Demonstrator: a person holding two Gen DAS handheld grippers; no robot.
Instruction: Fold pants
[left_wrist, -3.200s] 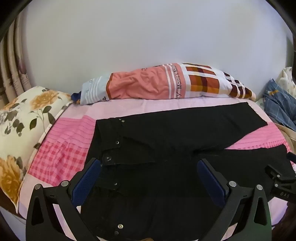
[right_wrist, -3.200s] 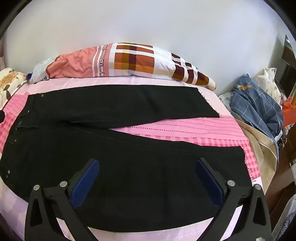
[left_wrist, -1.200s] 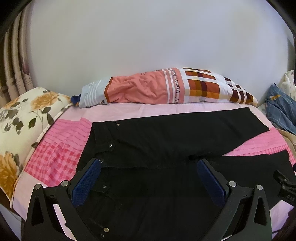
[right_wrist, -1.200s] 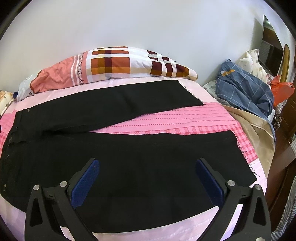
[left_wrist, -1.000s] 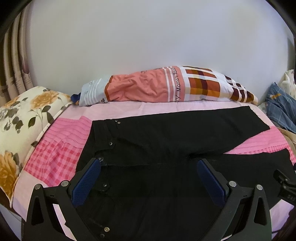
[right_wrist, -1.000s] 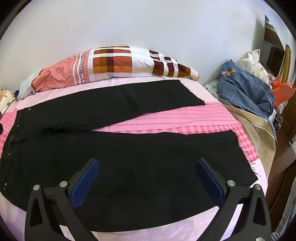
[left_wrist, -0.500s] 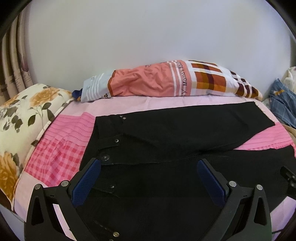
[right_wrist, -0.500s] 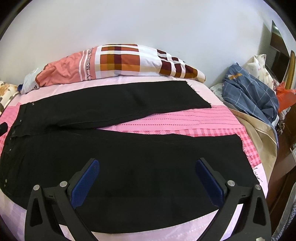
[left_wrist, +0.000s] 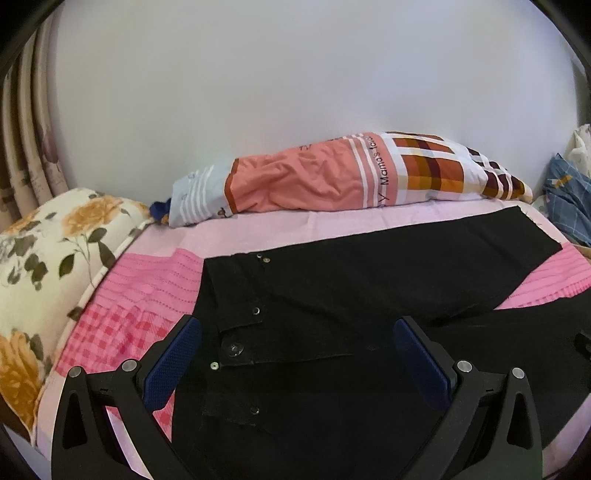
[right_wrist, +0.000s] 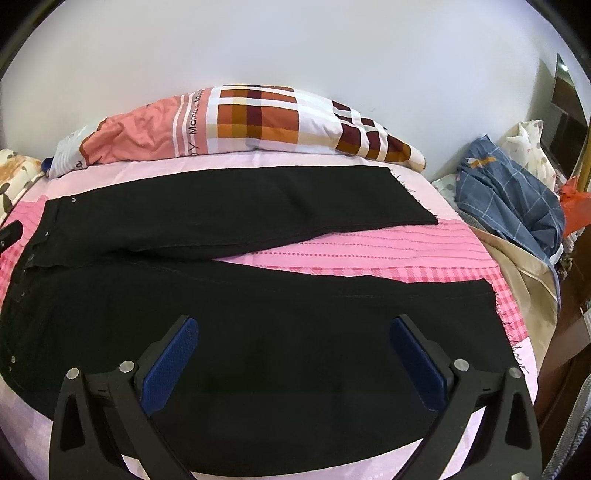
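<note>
Your black denim pants (right_wrist: 229, 325) lie spread flat on the pink checked and striped bed cover (right_wrist: 388, 254), waistband with its metal snaps at 9 o'clock in the right wrist view, the two legs splayed apart toward 3 o'clock with a wedge of cover showing between them. In the left wrist view the pants (left_wrist: 369, 295) fill the lower middle, the open fly with its snaps just ahead of your left tongs (left_wrist: 295, 363). Those tongs are spread wide over the waist area, gripping nothing. Your right tongs (right_wrist: 293, 363) are also spread wide, empty, over the near leg. Beyond the far leg, at 12 o'clock, a long pillow in salmon and orange-brown checks (right_wrist: 240, 125) lies along the white wall. A floral cream pillow (left_wrist: 44, 266) sits at 9 o'clock, and a crumpled blue plaid cloth (right_wrist: 513, 195) at 3 o'clock
</note>
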